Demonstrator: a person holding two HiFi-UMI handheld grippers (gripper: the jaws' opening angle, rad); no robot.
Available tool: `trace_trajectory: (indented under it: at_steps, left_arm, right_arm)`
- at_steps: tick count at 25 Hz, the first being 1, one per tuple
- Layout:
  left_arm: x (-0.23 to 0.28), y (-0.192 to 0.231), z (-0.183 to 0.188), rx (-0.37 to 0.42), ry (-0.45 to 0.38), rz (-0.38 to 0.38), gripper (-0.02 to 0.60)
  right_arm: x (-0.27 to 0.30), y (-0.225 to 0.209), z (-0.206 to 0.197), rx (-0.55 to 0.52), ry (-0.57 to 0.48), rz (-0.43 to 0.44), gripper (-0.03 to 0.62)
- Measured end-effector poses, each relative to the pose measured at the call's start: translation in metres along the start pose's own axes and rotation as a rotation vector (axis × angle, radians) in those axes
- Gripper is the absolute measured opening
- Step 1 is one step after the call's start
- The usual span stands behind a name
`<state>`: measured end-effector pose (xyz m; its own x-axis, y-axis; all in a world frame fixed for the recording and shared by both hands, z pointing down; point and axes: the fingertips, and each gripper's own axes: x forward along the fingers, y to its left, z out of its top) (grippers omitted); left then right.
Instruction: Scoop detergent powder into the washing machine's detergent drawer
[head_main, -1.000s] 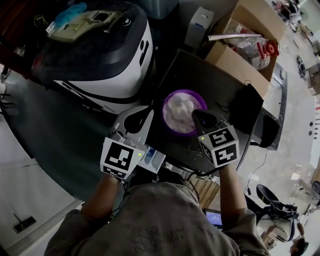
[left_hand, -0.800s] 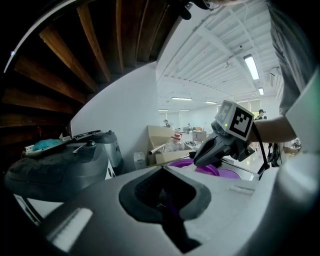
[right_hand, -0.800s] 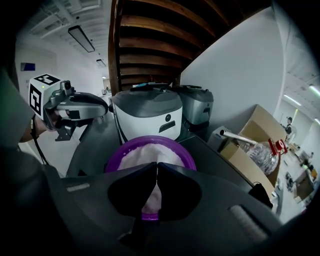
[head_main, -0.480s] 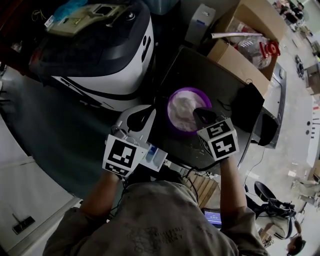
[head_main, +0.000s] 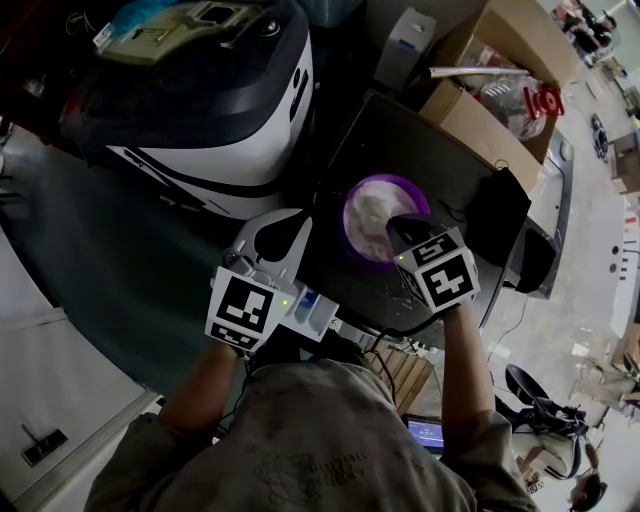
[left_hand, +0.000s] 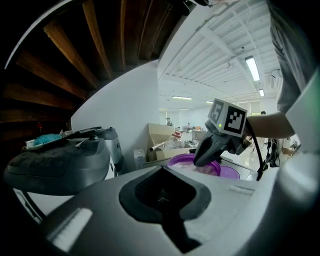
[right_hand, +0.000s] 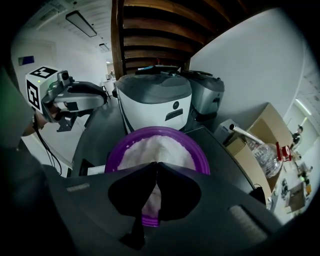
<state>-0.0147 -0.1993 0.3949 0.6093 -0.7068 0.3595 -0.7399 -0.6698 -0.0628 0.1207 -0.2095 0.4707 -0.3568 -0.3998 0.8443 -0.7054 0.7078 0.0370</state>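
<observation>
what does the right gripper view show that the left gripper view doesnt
Only the right gripper view: a look down onto the white powder heaped in the bowl, and the left gripper off to the side.

Only the left gripper view: the right gripper held at the bowl, seen from the side, and the ceiling light strips.

Both: the purple bowl, the cardboard box behind it, and each view's own jaws shut with nothing between them.

Can't see much of the drawer (head_main: 312, 312), it's tucked under my left hand-held gripper (head_main: 275, 238), and my right hand-held gripper (head_main: 402, 230) covers the near rim of the purple bowl (head_main: 349, 214).
</observation>
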Motion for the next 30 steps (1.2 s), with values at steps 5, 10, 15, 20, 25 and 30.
trace_trajectory:
  at_steps: [5,10,15,20,25,30]
  left_arm:
    - [-0.005,0.005,-0.003,-0.005,0.001,0.007,0.000]
    - [-0.008,0.008,-0.007,-0.011,0.007,0.013,0.000]
    - [-0.011,0.008,-0.010,-0.010,0.011,0.014,0.000]
    - [-0.012,0.009,-0.012,-0.010,0.016,0.015,0.000]
    - [-0.013,0.009,-0.012,-0.007,0.016,0.013,0.000]
    - [-0.014,0.007,-0.011,-0.004,0.015,0.008,0.000]
  right_arm:
    - [0.005,0.009,0.003,-0.018,0.026,0.025,0.035]
    - [0.008,0.012,0.004,0.009,0.029,0.065,0.035]
    - [0.008,0.013,0.003,0.078,0.010,0.108,0.035]
    - [0.007,0.011,0.002,0.125,-0.009,0.120,0.035]
    - [0.003,0.014,0.005,0.193,-0.052,0.154,0.035]
    - [-0.002,0.013,0.007,0.280,-0.106,0.184,0.035]
